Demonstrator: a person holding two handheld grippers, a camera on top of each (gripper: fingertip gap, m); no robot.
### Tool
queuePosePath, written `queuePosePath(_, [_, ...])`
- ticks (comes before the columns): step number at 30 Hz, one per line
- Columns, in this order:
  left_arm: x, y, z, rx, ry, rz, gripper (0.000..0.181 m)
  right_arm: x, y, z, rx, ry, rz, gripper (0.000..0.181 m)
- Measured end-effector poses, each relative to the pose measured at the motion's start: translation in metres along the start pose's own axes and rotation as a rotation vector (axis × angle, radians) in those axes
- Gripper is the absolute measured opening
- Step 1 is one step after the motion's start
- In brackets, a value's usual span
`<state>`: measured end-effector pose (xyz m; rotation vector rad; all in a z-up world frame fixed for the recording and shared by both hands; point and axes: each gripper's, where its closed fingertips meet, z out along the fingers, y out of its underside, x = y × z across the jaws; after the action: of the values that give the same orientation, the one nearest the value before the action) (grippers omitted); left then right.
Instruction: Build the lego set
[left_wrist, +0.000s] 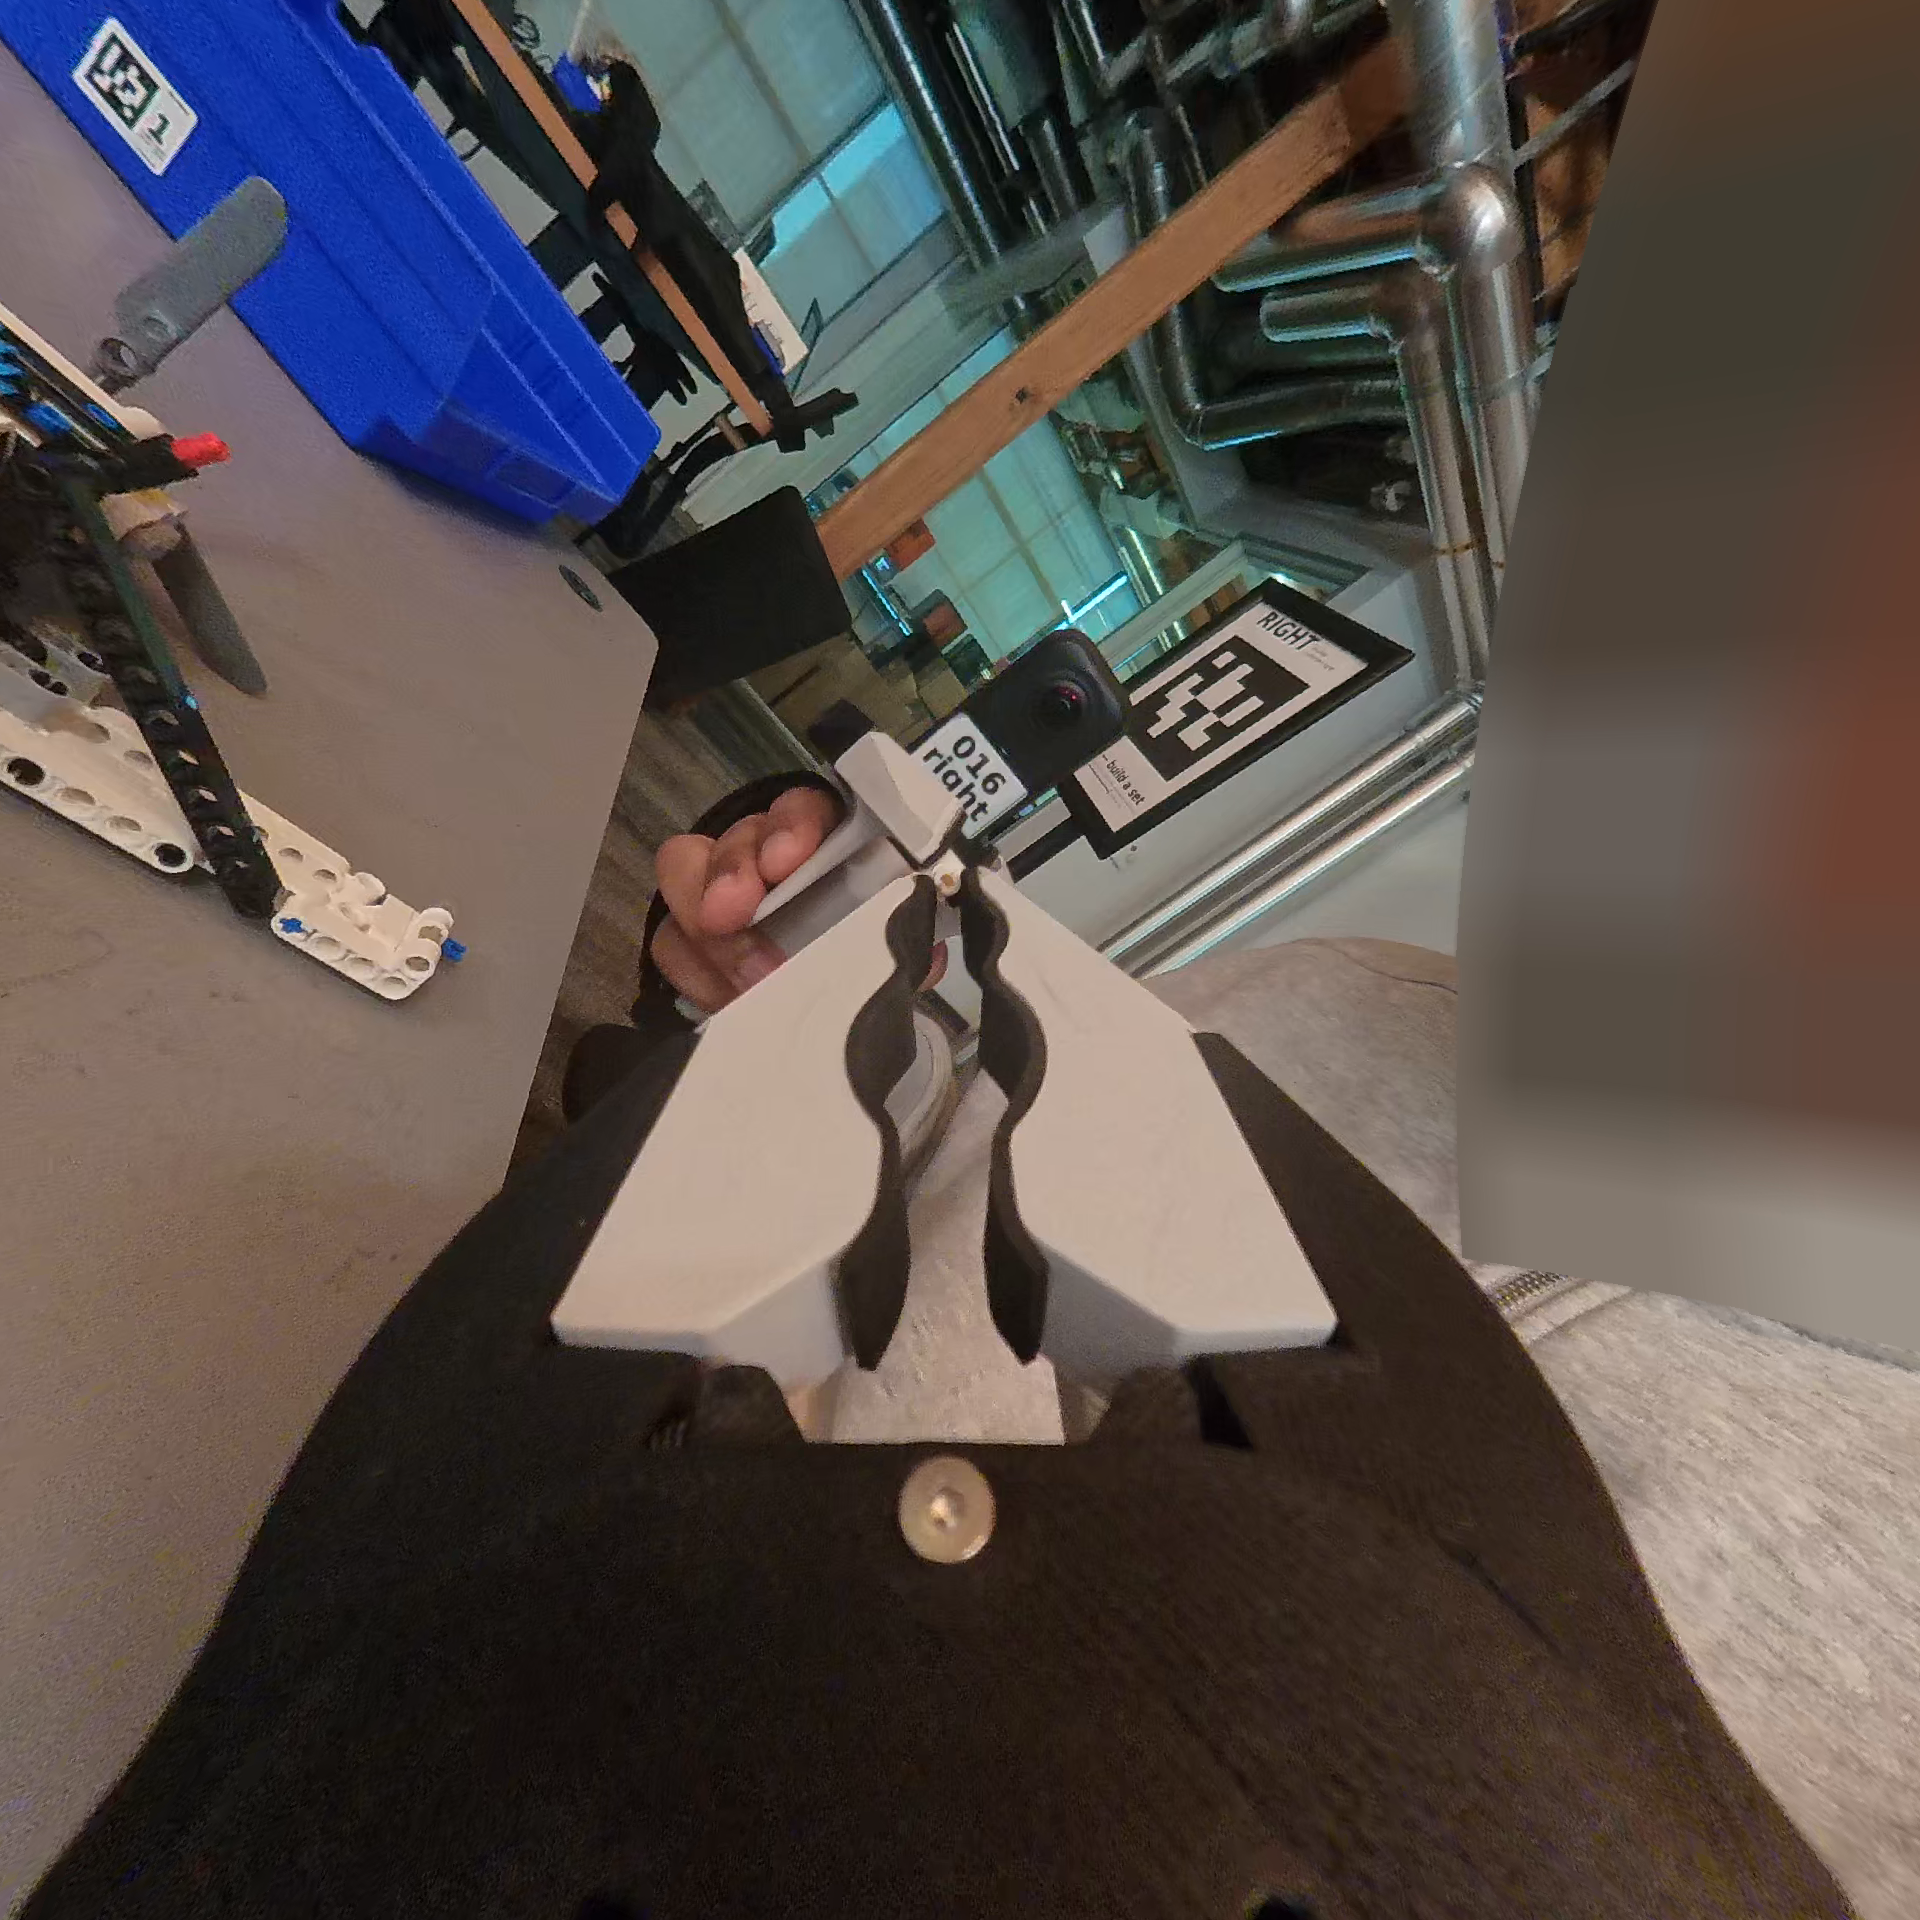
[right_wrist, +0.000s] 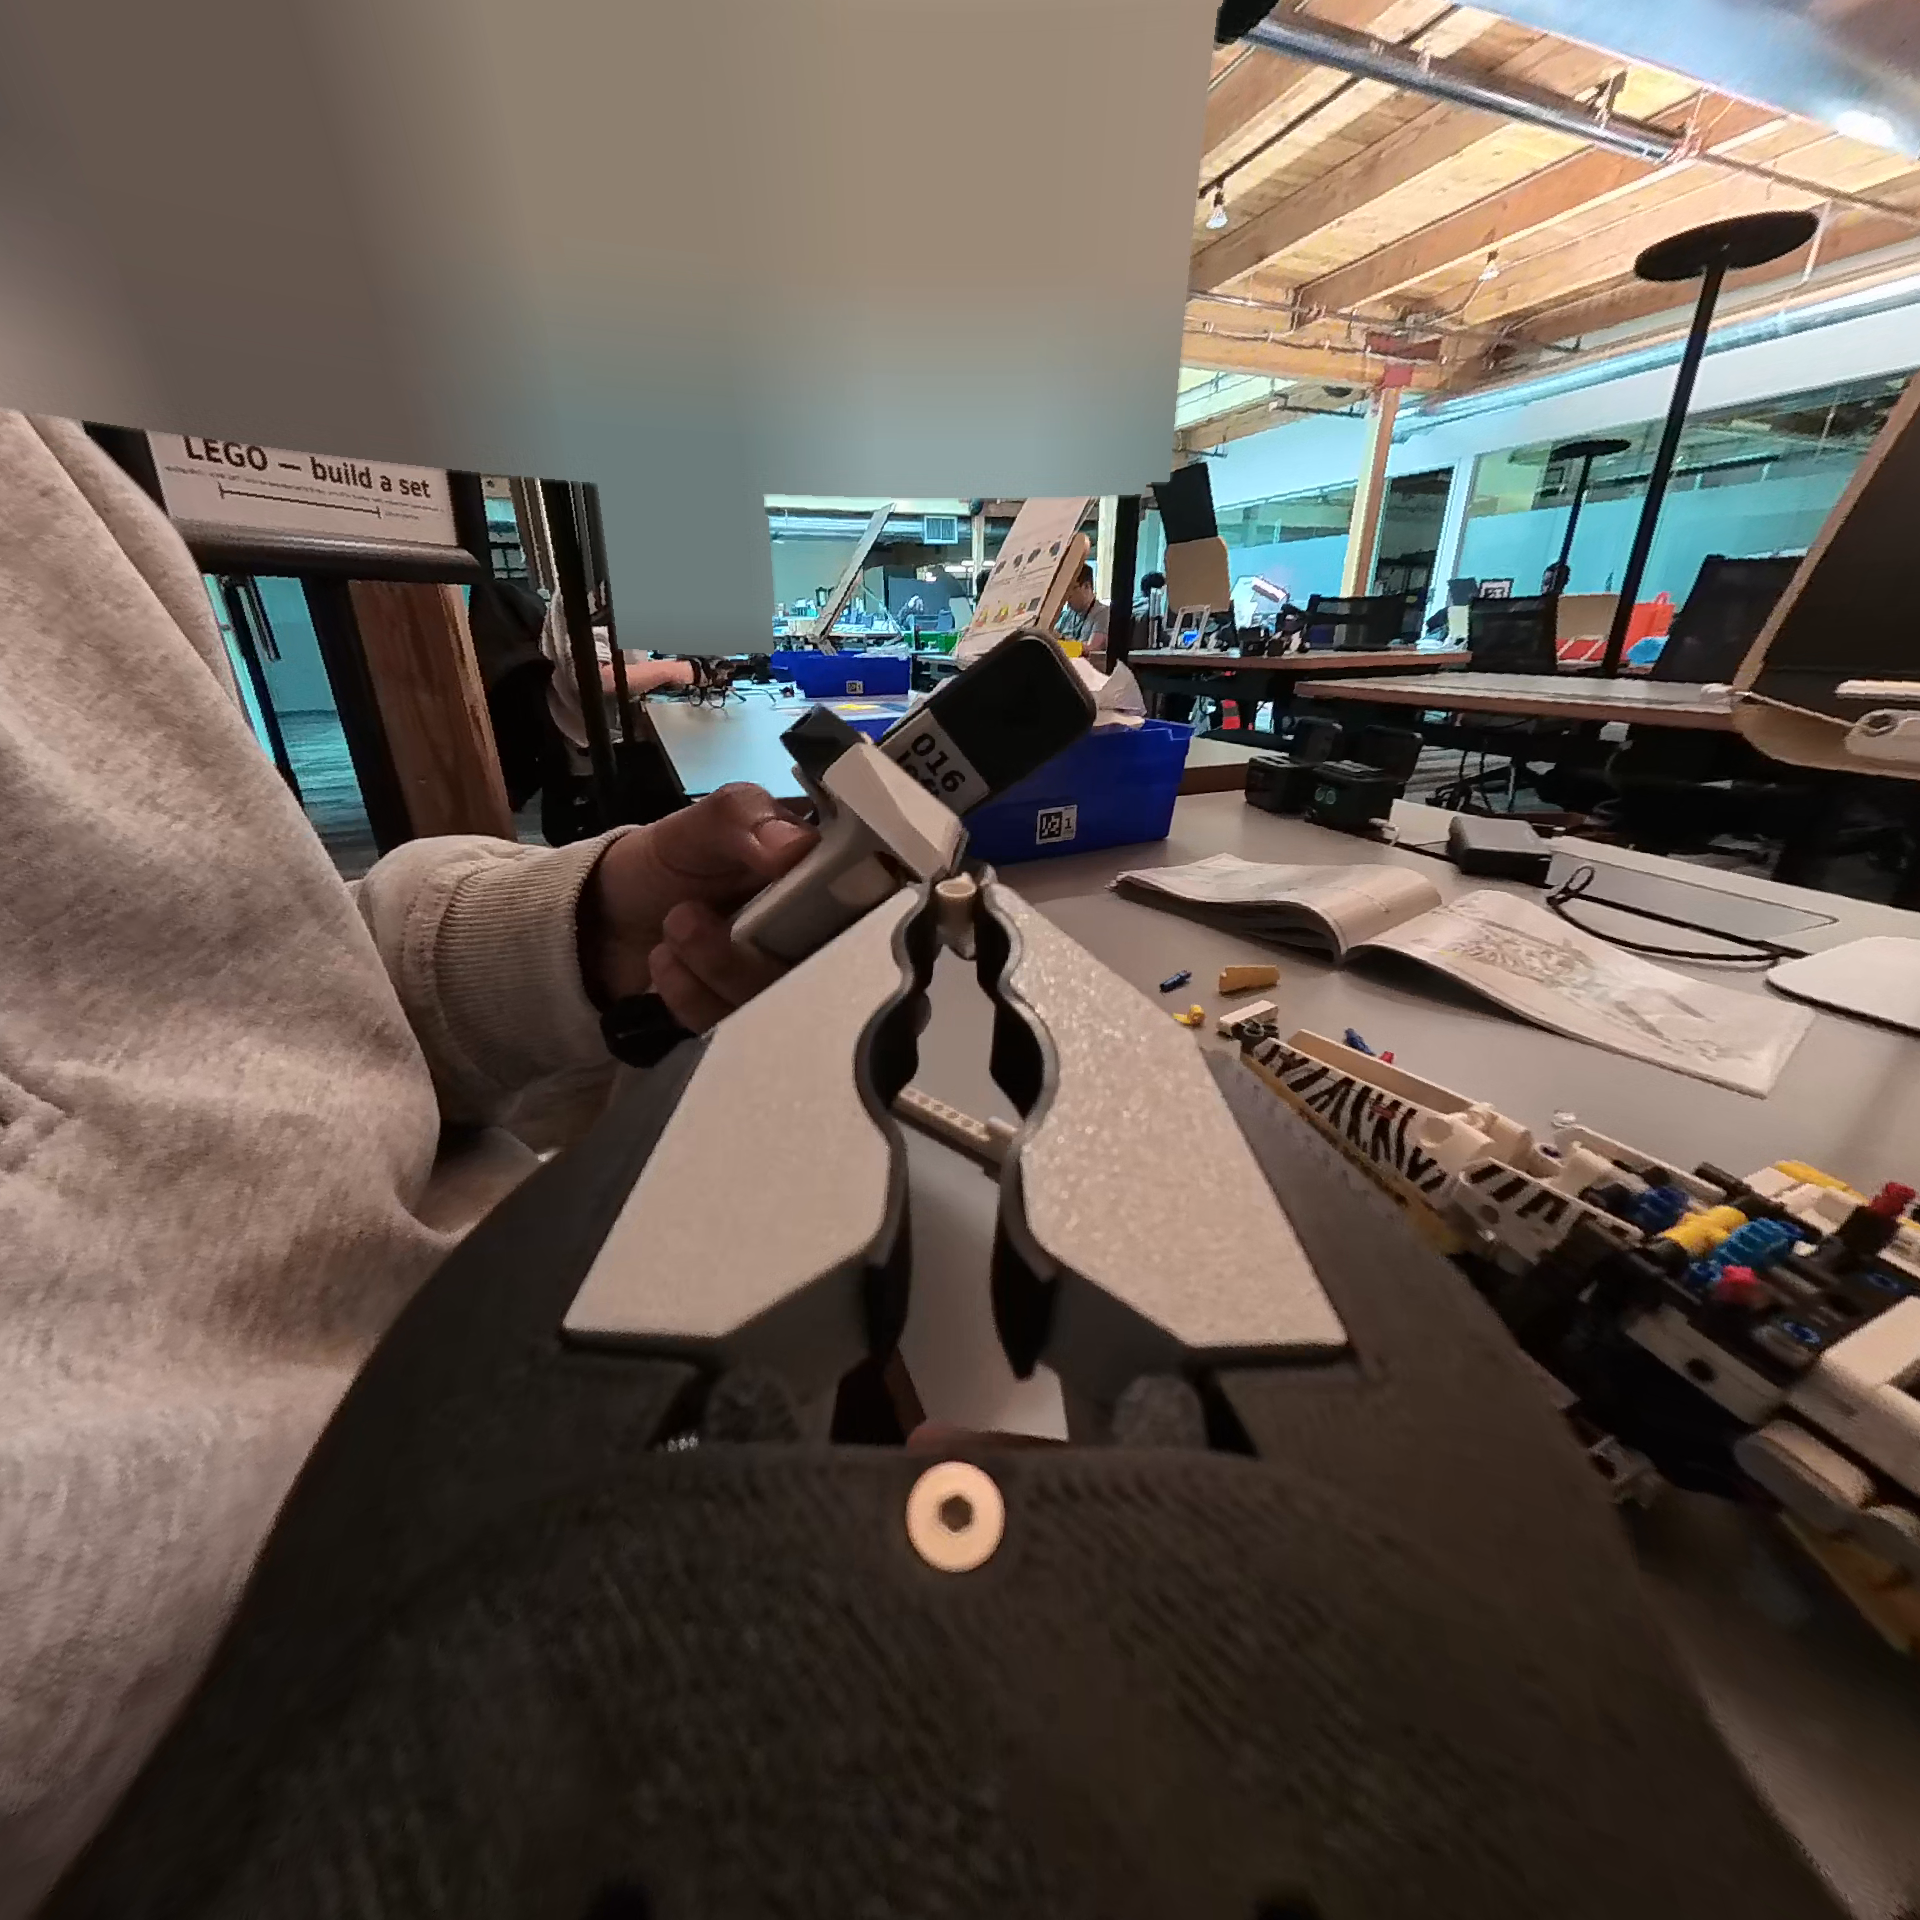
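Observation:
A small tan peg (right_wrist: 957, 900) sits between the fingertips of my right gripper (right_wrist: 954, 904), which is shut on it, held in the air in front of a person's grey sweatshirt. My left gripper (left_wrist: 943, 881) meets it tip to tip. Its fingertips are closed around the same peg (left_wrist: 948, 885), seen end-on. Each gripper shows in the other's view, my right gripper (left_wrist: 906, 812) and my left gripper (right_wrist: 873, 831), each held by a hand. The partly built lego model, with white beams, black parts and zebra-striped panels, lies on the grey table (left_wrist: 364, 1091) to the side of the grippers in the left wrist view (left_wrist: 125, 727) and in the right wrist view (right_wrist: 1558, 1205).
A blue bin (left_wrist: 395, 281) (right_wrist: 1091, 795) stands at the table's far side. An open instruction booklet (right_wrist: 1455, 956) and loose small pieces (right_wrist: 1247, 977) lie beyond the model. A grey curved part (left_wrist: 197, 275) lies near the bin. The table edge (left_wrist: 613, 831) is close to the grippers.

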<state>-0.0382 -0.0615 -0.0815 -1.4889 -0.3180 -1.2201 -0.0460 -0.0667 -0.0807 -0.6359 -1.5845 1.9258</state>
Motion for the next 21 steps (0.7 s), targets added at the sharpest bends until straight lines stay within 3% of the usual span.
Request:
queuePosePath(1, [0.001,0.0,-0.001,0.0,0.004,-0.002,0.003,-0.001,0.0,0.001,0.005,-0.003,0.004,0.005])
queuePosePath(4, [0.001,0.005,-0.013,-0.01,-0.032,0.012,0.02,-0.004,0.006,0.006,-0.007,-0.02,0.028,0.005])
queuePosePath(7, [-0.002,-0.001,-0.05,0.055,-0.177,0.11,0.037,-0.003,0.02,0.015,-0.054,-0.017,0.068,0.006])
queuePosePath(10, [-0.022,-0.002,-0.111,0.112,-0.505,0.281,0.041,-0.004,0.046,0.034,-0.169,-0.029,0.14,0.006])
queuePosePath(14, [-0.06,0.025,-0.187,0.009,-0.96,0.435,0.04,-0.021,0.079,0.074,-0.358,-0.091,0.115,0.005])
queuePosePath(17, [-0.069,0.049,-0.193,-0.07,-0.984,0.439,0.04,-0.033,0.099,0.1,-0.557,-0.154,-0.002,0.006])
queuePosePath(21, [-0.077,0.058,-0.188,-0.097,-0.968,0.446,0.038,-0.041,0.114,0.119,-0.811,-0.268,-0.207,0.006])
